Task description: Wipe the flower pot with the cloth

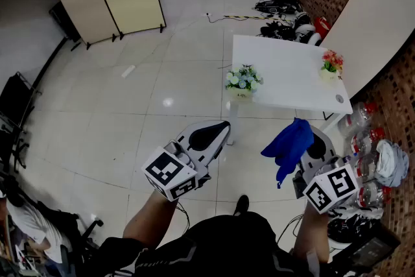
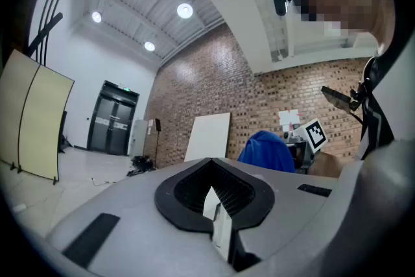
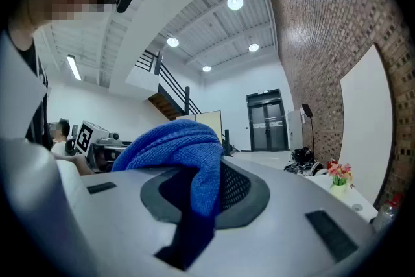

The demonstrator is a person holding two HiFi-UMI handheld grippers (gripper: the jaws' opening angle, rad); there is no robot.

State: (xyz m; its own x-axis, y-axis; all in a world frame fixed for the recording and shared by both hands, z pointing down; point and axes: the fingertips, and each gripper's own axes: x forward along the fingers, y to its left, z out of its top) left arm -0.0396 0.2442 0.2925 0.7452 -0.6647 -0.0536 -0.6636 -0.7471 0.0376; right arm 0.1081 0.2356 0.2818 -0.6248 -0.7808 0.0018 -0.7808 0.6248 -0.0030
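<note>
Blue cloth [image 1: 288,146] is clamped in our right tongs [image 1: 310,139]; our left tongs [image 2: 217,220] are closed, empty. The flower pot [image 1: 242,93] stands well ahead on the white surface [image 1: 285,74], so we judge wiping not yet begun.

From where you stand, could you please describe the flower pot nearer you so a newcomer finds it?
Find the white table beside the brick wall. The flower pot stands at its near left corner. Its blooms are white and blue; the other pot has pink and red ones.

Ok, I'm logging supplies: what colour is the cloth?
Blue cloth; clearest in the right gripper view.
</note>
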